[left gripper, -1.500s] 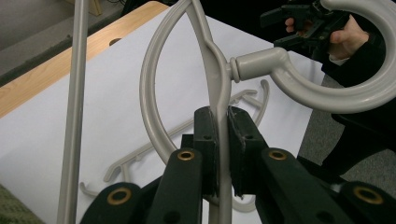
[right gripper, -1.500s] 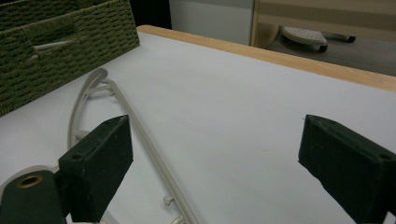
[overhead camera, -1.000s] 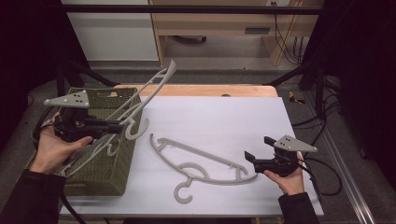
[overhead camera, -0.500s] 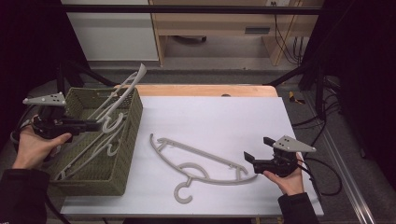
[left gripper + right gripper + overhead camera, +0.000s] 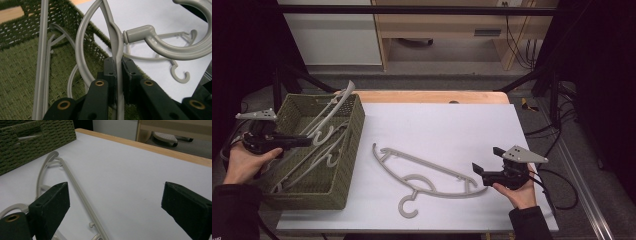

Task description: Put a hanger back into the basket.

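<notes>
I've swung my left gripper (image 5: 307,141), clenched on a hanger (image 5: 116,47), over the basket (image 5: 343,165); its tip could snag the rim.

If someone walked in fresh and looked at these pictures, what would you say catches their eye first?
Probably the grey hanger that the left gripper clamps by its neck above the green woven basket at the table's left, one arm jutting past the far rim. Next comes the second hanger, lying flat on the white tabletop near the middle. The right gripper waits open beside that hanger's right end.
</notes>
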Demonstrator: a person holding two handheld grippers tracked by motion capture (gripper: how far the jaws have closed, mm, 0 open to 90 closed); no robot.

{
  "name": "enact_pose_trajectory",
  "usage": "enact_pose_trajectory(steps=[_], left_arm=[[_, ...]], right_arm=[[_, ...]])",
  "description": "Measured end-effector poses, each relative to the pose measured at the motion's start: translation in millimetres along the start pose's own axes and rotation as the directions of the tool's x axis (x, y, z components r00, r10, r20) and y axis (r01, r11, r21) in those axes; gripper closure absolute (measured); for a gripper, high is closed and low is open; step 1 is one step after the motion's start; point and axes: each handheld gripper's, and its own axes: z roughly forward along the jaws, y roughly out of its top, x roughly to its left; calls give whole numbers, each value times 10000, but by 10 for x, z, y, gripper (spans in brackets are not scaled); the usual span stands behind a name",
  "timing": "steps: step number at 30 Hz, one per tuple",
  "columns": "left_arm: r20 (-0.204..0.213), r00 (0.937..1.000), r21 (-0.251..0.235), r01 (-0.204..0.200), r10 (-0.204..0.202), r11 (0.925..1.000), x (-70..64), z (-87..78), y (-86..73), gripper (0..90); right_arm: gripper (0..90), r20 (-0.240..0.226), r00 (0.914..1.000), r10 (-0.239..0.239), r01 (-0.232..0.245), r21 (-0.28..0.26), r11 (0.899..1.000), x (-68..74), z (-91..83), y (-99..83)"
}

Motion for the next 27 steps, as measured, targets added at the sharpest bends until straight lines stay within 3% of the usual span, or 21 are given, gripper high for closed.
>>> enact_pose_trajectory(steps=[7, 12, 15, 27], left_arm=[[-173, 9992, 585, 383, -373, 9976, 135, 104, -128, 828], [-446, 9963, 1115, 780, -734, 9907, 206, 208, -224, 827], [-494, 9954, 1168, 869, -816, 9893, 226, 252, -250, 827], [-896, 9937, 1995, 843, -675, 9763, 280, 512, -368, 825]], right_arm=[[85, 44, 10000, -1, 1, -36, 10000, -7, -5, 0], [85, 9, 10000, 0, 0, -5, 10000, -5, -2, -2], [86, 27, 10000, -8, 8, -11, 10000, -7, -3, -3], [87, 14, 10000, -7, 7, 3, 10000, -3, -3, -4]])
